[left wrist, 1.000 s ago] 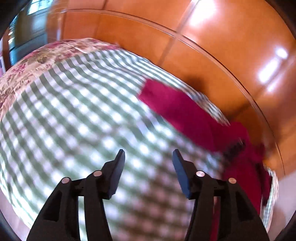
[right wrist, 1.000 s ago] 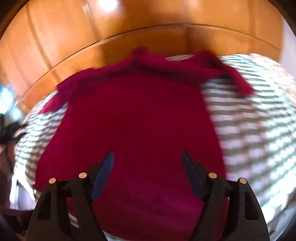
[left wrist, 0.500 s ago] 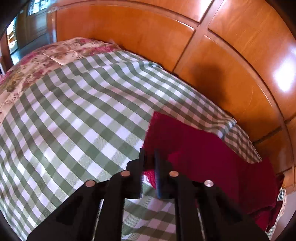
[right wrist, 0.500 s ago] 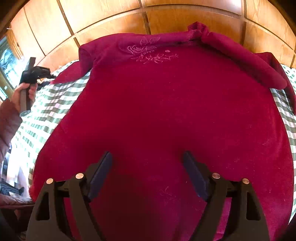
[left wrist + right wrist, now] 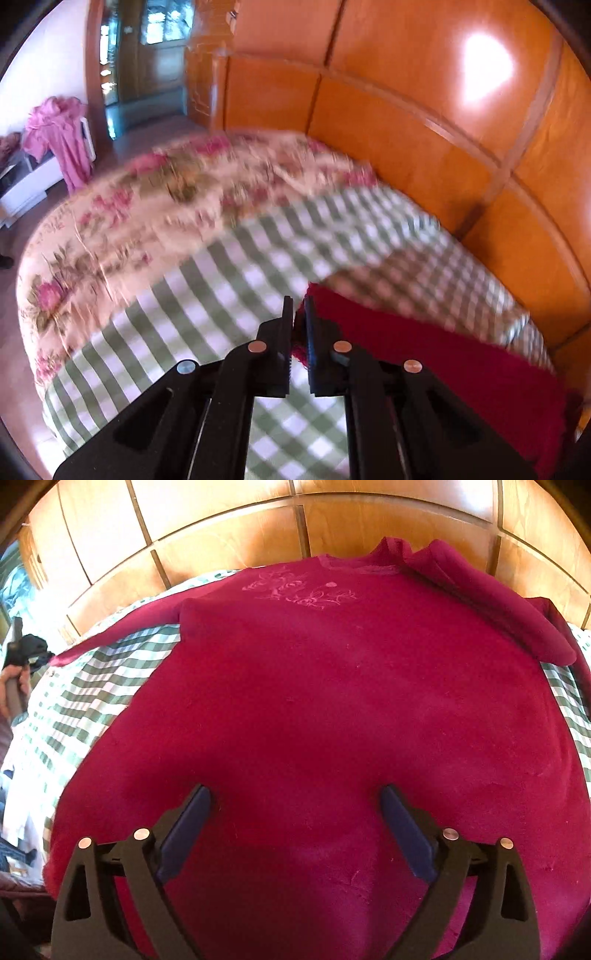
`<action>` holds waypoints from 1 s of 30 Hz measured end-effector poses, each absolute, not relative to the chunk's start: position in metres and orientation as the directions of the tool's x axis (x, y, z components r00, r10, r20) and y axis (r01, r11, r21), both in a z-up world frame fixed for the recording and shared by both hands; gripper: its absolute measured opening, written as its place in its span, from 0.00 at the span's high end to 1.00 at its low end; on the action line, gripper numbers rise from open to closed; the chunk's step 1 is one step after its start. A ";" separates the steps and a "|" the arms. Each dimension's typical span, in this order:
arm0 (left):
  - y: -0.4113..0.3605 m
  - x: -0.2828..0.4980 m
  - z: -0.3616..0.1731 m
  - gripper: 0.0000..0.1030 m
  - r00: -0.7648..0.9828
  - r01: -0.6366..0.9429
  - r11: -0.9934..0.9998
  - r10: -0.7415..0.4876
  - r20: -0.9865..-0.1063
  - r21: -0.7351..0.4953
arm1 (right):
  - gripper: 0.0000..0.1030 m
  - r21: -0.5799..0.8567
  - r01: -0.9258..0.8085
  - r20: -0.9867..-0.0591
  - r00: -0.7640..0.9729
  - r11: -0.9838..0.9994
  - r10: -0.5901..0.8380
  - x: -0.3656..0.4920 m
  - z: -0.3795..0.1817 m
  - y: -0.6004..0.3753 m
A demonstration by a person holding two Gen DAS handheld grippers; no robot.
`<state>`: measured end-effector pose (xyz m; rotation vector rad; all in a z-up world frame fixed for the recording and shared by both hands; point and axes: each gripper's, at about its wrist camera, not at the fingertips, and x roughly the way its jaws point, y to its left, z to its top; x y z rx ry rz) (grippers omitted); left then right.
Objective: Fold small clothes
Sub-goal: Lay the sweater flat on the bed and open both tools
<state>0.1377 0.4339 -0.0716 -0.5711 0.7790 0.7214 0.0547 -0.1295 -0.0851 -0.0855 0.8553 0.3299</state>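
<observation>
From the left wrist view, the left gripper [image 5: 299, 314] is pinched nearly closed on the cuff end of the red sweater's sleeve [image 5: 424, 343], which trails off to the right over the green checked sheet [image 5: 207, 325]; a floral quilt [image 5: 147, 210] lies beyond, against orange wooden panels [image 5: 406, 122]. From the right wrist view, the right gripper [image 5: 295, 801] is spread wide, holding nothing, low over the red sweater [image 5: 332, 686], which lies flat and front-up on the sheet, its embroidered chest toward the panels and its right-side sleeve folded across the shoulder.
</observation>
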 end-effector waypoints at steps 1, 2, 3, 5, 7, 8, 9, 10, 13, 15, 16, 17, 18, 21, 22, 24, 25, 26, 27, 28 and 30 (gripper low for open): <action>0.430 0.137 -0.077 0.83 0.500 -0.745 0.635 0.330 -0.801 -0.203 | 0.08 0.052 -0.320 -0.753 0.610 0.946 0.248 0.055 -0.085 -0.129; 0.421 0.135 -0.078 0.73 0.500 -0.736 0.647 0.319 -0.805 -0.201 | 0.07 0.052 -0.320 -0.753 0.610 0.946 0.248 0.055 -0.085 -0.128; 0.412 0.131 -0.076 0.53 0.503 -0.733 0.652 0.327 -0.800 -0.194 | 0.07 0.056 -0.320 -0.753 0.608 0.946 0.250 0.055 -0.085 -0.129; 0.388 0.122 -0.068 0.49 0.550 -0.700 0.679 0.315 -0.773 -0.221 | 0.07 0.063 -0.322 -0.753 0.606 0.945 0.256 0.055 -0.083 -0.130; 0.365 0.118 -0.062 0.49 0.587 -0.649 0.720 0.266 -0.765 -0.247 | 0.09 0.075 -0.328 -0.755 0.598 0.942 0.269 0.055 -0.079 -0.134; 0.346 0.115 -0.059 0.49 0.610 -0.612 0.748 0.239 -0.755 -0.257 | 0.11 0.087 -0.325 -0.753 0.597 0.942 0.276 0.055 -0.075 -0.138; 0.327 0.112 -0.055 0.49 0.636 -0.565 0.780 0.204 -0.744 -0.269 | 0.12 0.097 -0.312 -0.749 0.603 0.945 0.275 0.054 -0.071 -0.143; 0.305 0.110 -0.051 0.49 0.659 -0.508 0.816 0.164 -0.734 -0.274 | 0.12 0.098 -0.283 -0.737 0.624 0.954 0.261 0.053 -0.064 -0.154; 0.254 0.107 -0.044 0.49 0.698 -0.399 0.876 0.099 -0.709 -0.270 | 0.12 0.087 -0.147 -0.696 0.698 0.985 0.166 0.051 -0.046 -0.201; 0.215 0.107 -0.041 0.49 0.717 -0.301 0.905 0.006 -0.697 -0.301 | 0.13 0.098 -0.059 -0.686 0.720 0.993 0.110 0.052 -0.039 -0.233; 0.202 0.107 -0.041 0.48 0.720 -0.277 0.911 -0.014 -0.694 -0.306 | 0.16 0.102 0.008 -0.678 0.732 0.995 0.064 0.052 -0.036 -0.256; 0.182 0.107 -0.042 0.47 0.723 -0.236 0.919 -0.050 -0.689 -0.315 | 0.17 0.102 0.065 -0.674 0.739 0.993 0.021 0.053 -0.033 -0.277; 0.164 0.109 -0.043 0.47 0.719 -0.189 0.930 -0.088 -0.690 -0.315 | 0.19 0.101 0.121 -0.669 0.743 0.988 -0.022 0.054 -0.031 -0.296; 0.112 0.116 -0.050 0.44 0.689 -0.077 0.961 -0.142 -0.711 -0.266 | 0.24 0.077 0.296 -0.649 0.740 0.952 -0.177 0.065 -0.024 -0.357; 0.097 0.118 -0.053 0.44 0.674 -0.043 0.967 -0.158 -0.721 -0.252 | 0.24 0.065 0.341 -0.643 0.733 0.938 -0.222 0.073 -0.023 -0.374; 0.068 0.123 -0.062 0.44 0.645 0.014 0.974 -0.181 -0.742 -0.225 | 0.25 0.038 0.384 -0.645 0.714 0.923 -0.270 0.091 -0.024 -0.393; 0.053 0.126 -0.067 0.44 0.628 0.044 0.976 -0.194 -0.754 -0.214 | 0.27 0.010 0.397 -0.650 0.700 0.918 -0.296 0.107 -0.028 -0.402; 0.045 0.128 -0.070 0.44 0.617 0.055 0.977 -0.195 -0.762 -0.206 | 0.28 -0.009 0.401 -0.653 0.692 0.916 -0.310 0.117 -0.030 -0.404; 0.035 0.130 -0.073 0.44 0.604 0.068 0.977 -0.200 -0.771 -0.201 | 0.31 -0.034 0.405 -0.655 0.681 0.914 -0.326 0.129 -0.034 -0.408; 0.026 0.132 -0.077 0.44 0.592 0.082 0.977 -0.206 -0.779 -0.196 | 0.36 -0.066 0.415 -0.661 0.663 0.907 -0.351 0.145 -0.039 -0.413; 0.013 0.138 -0.086 0.44 0.568 0.093 0.983 -0.181 -0.802 -0.156 | 0.46 -0.101 0.429 -0.676 0.632 0.898 -0.378 0.167 -0.047 -0.421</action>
